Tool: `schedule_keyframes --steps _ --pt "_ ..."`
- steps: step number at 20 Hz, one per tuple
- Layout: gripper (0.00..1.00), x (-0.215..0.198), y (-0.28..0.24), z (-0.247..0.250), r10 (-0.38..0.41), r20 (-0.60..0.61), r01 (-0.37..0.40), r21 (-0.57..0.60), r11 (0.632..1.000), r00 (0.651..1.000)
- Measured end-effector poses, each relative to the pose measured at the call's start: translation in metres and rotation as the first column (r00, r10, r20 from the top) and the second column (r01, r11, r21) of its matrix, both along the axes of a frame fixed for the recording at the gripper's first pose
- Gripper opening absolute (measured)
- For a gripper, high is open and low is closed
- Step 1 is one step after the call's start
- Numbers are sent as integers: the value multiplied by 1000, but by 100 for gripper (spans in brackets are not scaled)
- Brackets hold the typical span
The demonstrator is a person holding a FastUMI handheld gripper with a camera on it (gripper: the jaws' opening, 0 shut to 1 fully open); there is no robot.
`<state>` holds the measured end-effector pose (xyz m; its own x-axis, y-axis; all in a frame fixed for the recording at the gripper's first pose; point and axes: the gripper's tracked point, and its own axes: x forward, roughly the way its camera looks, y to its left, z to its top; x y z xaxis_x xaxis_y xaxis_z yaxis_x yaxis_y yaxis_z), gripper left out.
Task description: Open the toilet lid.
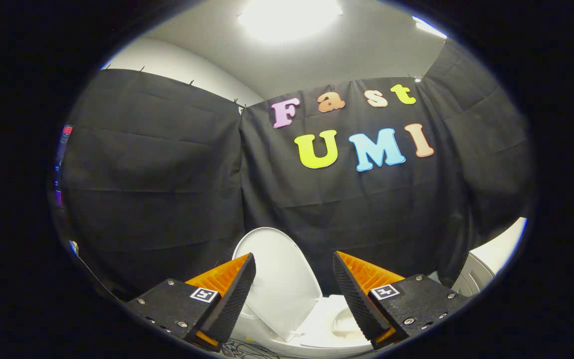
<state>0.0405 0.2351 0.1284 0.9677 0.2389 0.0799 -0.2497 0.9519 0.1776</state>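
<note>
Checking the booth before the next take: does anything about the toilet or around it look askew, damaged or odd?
Nothing stands out. The toilet lid stands raised, close to the black cloth wall, with the toilet open below it. The gripper has its fingers spread wide, holding nothing, lid showing between them. No spill or damage shows.

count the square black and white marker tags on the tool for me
2. One tag sits on the left finger mount, the other tag on the right. The tool is open, apart from the raised toilet lid beyond it. Others may be hidden.
</note>
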Motion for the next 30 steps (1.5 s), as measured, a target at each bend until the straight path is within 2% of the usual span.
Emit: schedule_keyframes --steps 9,13,19,25,30 --pt "95 -38 -74 -15 -94 40 97 -83 992 995" --pt "95 -47 -101 -41 -136 44 141 -149 979 990" --pt "95 -52 -128 -90 -191 13 191 -171 967 981" --pt "96 -57 -130 -116 -186 -12 179 -220 959 982" --pt "96 -54 -127 -124 -164 -27 155 -207 966 986"
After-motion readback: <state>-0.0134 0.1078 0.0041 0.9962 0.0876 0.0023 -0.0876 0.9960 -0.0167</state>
